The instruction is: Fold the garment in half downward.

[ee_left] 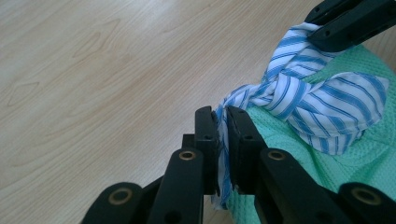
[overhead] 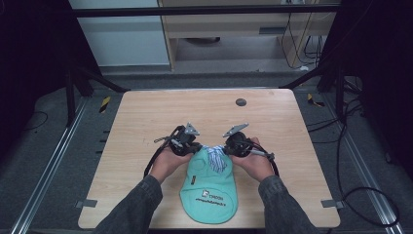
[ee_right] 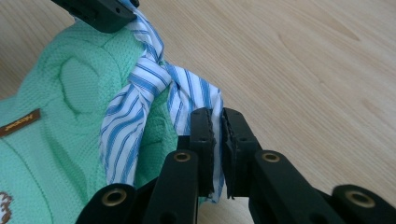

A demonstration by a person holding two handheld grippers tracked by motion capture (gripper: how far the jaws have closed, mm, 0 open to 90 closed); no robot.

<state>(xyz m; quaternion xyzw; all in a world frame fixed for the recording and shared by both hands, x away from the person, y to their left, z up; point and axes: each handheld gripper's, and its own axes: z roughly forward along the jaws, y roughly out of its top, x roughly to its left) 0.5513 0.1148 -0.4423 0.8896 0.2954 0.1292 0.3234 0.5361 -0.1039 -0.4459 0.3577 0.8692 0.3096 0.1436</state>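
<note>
Plan view of a pale wooden table with a mint-green knitted garment lying flat near its front edge, between the person's two forearms. A white printed mark with a line of dark lettering beneath it sits on the lower half of the garment; the letters are too small in the high view to be read with confidence. In the right gripper view a small brown woven label is sewn to the green knit; it carries pale lettering, likewise illegible, and at the lower left edge a fragment of brown print is visible.

A blue-and-white striped collar emerges at the far end of the garment, its two ends crossed in a loose knot. The left gripper is closed on one striped end, the cloth pinched between its black jaws. The right gripper is clamped on the other striped end in the same manner. Each gripper's tip appears at the top of the other's view, biting the stripe.

The left hand and right hand cup the gripper bodies from below, dark sleeves entering from the bottom edge, both tools angled inward toward the collar. A dark round disc lies well apart, near the table's far edge.
</note>
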